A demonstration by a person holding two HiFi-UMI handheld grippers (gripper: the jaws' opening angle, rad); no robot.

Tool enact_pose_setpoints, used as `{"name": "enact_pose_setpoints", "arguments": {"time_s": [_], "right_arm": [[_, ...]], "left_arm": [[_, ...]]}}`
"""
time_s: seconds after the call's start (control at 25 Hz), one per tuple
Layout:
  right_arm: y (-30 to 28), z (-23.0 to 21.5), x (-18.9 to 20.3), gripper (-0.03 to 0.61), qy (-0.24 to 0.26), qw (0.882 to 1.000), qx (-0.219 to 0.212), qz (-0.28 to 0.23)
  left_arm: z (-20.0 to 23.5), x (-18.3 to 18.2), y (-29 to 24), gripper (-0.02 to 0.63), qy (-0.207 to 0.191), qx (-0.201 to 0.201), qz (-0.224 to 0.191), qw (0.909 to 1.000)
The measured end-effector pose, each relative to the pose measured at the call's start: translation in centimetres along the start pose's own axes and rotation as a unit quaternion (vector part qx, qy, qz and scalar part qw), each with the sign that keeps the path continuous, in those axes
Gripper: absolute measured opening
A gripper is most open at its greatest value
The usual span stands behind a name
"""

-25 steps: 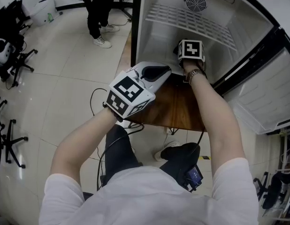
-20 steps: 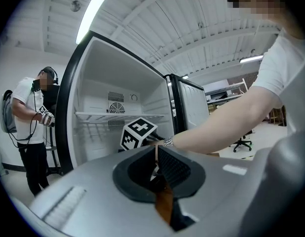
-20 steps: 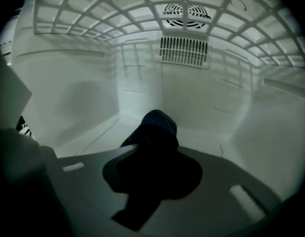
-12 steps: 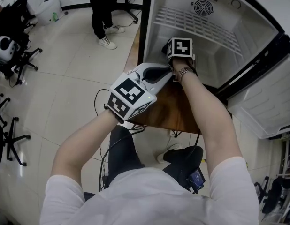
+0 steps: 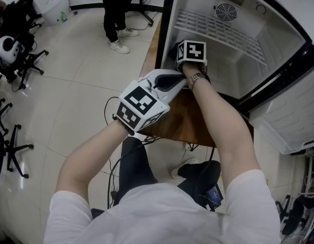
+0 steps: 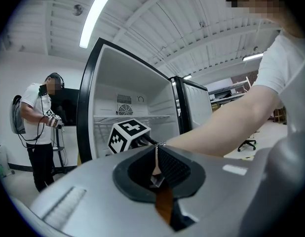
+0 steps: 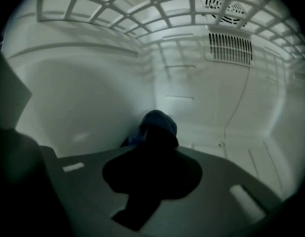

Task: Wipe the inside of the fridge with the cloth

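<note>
The white fridge (image 5: 258, 65) stands open, and my right gripper (image 7: 155, 132) reaches down into its lower compartment. It is shut on a dark blue cloth (image 7: 160, 124) that presses against the fridge floor close to the left wall. From the head view only its marker cube (image 5: 191, 52) and the wrist show at the fridge's left edge; the cloth is hidden there. My left gripper (image 5: 169, 79) is shut on nothing and stays level outside the fridge, just in front of the opening. The right cube (image 6: 127, 135) appears beyond its tips in the left gripper view.
A wire shelf (image 5: 223, 29) spans the fridge above the right gripper, with a fan vent (image 5: 226, 11) on the back wall. The fridge door (image 5: 289, 121) hangs open at right. A wooden table (image 5: 187, 121) lies below my arms. A person (image 5: 116, 14) stands at the back left, office chairs (image 5: 14, 60) further left.
My right gripper has slid the cloth leftward across the fridge floor, toward the left wall. The left gripper has barely shifted and stays shut.
</note>
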State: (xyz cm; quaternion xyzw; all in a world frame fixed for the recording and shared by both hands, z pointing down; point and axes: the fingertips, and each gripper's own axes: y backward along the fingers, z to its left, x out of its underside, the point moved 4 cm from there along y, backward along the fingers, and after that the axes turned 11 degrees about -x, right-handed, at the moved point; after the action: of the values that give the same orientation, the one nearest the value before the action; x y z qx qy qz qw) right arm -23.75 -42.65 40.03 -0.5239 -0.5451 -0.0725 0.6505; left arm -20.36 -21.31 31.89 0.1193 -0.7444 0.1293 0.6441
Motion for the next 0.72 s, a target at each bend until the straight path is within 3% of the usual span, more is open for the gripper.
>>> {"name": "enact_pose_setpoints", "arguments": {"time_s": [0.24,0.44,0.72], "right_arm": [[-0.8,2.4,-0.2,0.064,-0.027,0.997,-0.064,-0.013],[-0.8,2.6,-0.4,0.064,-0.047,0.994,-0.091,-0.024],[-0.3,2.4,-0.4,0.064,-0.042,0.995,-0.086,-0.03]], "left_arm": [[0.3,0.0,0.6,0.017,0.001,-0.005,-0.001,1.0],[0.5,0.0,0.8,0.015,0.001,-0.009,-0.002,1.0],[0.2,0.0,0.8,0.012,-0.002,-0.011,-0.002,0.9999]]}}
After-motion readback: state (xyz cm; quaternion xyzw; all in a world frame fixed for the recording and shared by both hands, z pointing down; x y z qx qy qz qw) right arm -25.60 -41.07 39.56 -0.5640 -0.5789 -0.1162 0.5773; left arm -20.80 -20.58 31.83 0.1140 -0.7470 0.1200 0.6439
